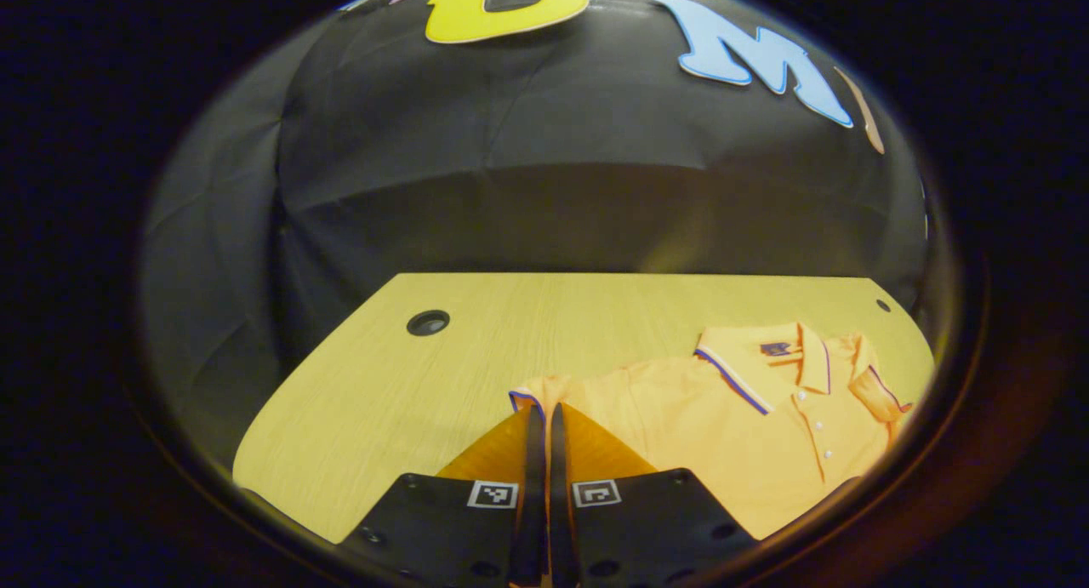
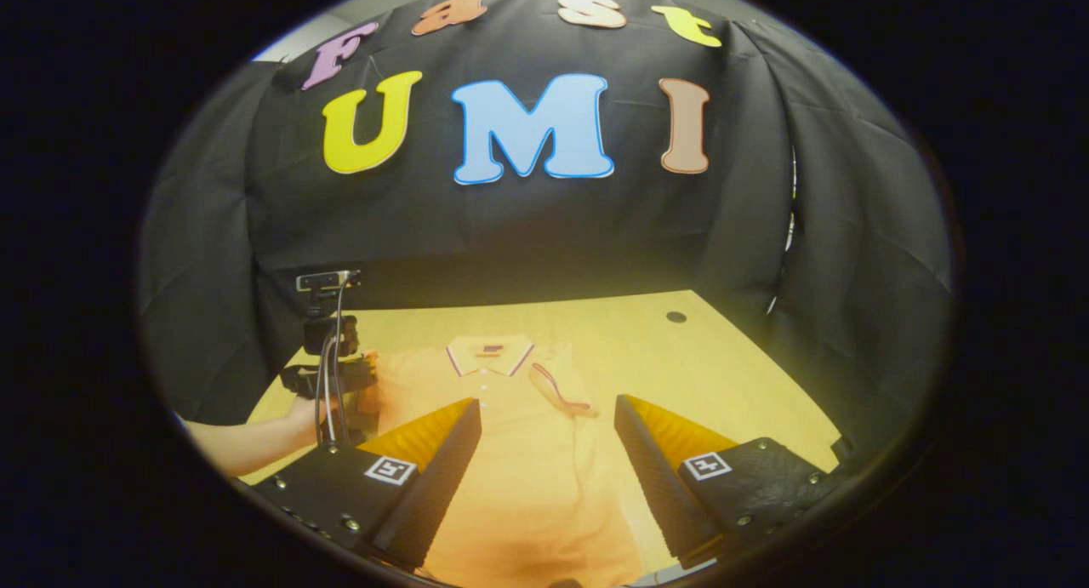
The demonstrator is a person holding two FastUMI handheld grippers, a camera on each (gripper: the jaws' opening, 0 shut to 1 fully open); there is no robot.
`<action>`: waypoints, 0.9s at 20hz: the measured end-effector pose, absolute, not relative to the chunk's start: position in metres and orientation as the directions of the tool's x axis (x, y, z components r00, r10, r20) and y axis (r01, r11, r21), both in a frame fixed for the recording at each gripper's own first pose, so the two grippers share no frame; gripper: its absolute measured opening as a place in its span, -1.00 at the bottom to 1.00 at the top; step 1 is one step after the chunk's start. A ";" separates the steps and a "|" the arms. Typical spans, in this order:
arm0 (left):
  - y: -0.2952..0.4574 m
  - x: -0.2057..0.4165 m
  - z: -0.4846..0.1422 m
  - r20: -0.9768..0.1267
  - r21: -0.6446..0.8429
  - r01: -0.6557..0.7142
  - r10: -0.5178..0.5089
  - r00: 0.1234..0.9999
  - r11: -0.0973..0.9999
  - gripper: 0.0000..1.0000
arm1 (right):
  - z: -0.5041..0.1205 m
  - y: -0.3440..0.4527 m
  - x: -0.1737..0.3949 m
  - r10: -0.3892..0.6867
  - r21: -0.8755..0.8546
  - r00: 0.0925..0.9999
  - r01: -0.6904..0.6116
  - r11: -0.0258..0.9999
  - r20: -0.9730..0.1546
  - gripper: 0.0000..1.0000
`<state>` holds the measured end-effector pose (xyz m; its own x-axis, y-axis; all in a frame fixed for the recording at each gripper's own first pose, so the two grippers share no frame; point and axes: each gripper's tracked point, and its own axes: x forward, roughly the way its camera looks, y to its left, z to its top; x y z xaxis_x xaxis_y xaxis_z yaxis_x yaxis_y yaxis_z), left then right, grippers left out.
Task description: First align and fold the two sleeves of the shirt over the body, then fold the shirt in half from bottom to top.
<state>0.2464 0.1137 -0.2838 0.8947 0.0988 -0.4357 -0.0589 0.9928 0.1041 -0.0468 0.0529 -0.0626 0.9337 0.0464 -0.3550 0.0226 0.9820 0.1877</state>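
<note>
In the left gripper view, the two fingers of the left gripper [image 1: 542, 418] stand pressed together with only a thin dark line between them. Their tips reach the blue-trimmed cuff of the left sleeve [image 1: 529, 396], but whether any cloth is caught between them I cannot tell. This sleeve is spread out to the left from the body of the orange short-sleeved polo shirt [image 1: 723, 418], which lies flat on the light wooden table [image 1: 366, 401]. The collar with its blue stripe [image 1: 770, 362] is at the far side, and the row of small white buttons runs down from it toward the near edge. A round dark hole [image 1: 428, 322] is in the table, far and to the left of the sleeve.

In the right gripper view, the fingers of the right gripper [image 2: 547, 413] are wide apart and hold nothing. They hang above the shirt [image 2: 527, 486], and the cloth shows in the gap between them. The right sleeve [image 2: 557, 388] is folded over the body, near the collar. Farther off on the left, a hand [image 2: 302, 413] holds the left gripper [image 2: 336, 375] at the left edge of the shirt.
</note>
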 end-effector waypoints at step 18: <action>0.010 0.245 -0.302 -0.496 0.110 0.147 -0.074 0.865 0.983 -0.82 | -0.068 0.061 -0.071 -0.033 0.156 0.934 0.094 0.983 -0.355 0.97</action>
<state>0.2451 0.0101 -0.3023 0.8650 -0.0740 -0.4963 0.1469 0.9831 0.1096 -0.0706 0.0606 -0.0682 0.9341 -0.0335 -0.3555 0.0945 0.9833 0.1558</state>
